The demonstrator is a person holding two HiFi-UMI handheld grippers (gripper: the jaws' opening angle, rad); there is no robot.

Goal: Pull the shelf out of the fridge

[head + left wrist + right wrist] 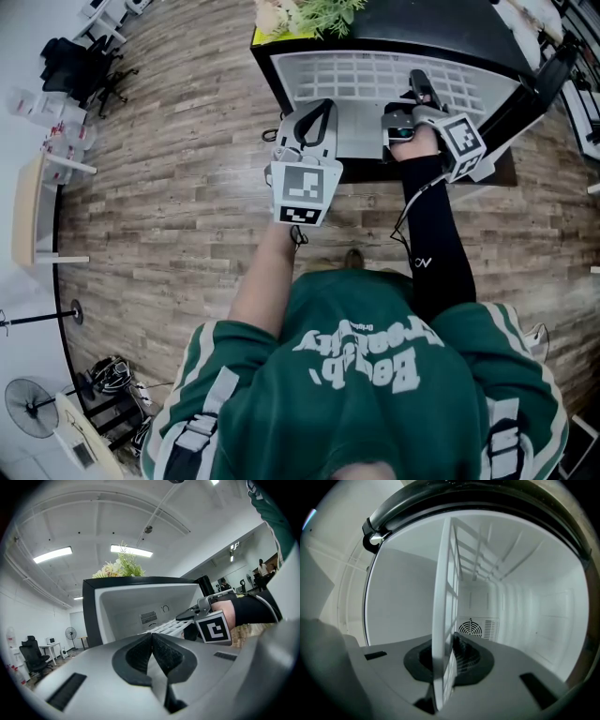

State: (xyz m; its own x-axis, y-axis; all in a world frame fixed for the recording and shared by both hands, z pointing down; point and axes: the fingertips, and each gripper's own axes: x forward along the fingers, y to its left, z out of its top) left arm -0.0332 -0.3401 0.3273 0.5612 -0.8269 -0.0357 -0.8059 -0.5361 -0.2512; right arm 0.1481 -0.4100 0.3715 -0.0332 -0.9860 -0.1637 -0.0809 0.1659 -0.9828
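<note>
Only its own view shows the right gripper (pixel 443 663) fingers clamped on the shelf (pixel 441 602), edge toward twelve o'clock; left gripper (pixel 152 644) fingers together, empty.

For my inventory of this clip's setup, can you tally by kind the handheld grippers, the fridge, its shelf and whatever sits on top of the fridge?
grippers: 2, left gripper and right gripper
fridge: 1
wire shelf: 1
plant on top of the fridge: 1
total: 5
</note>
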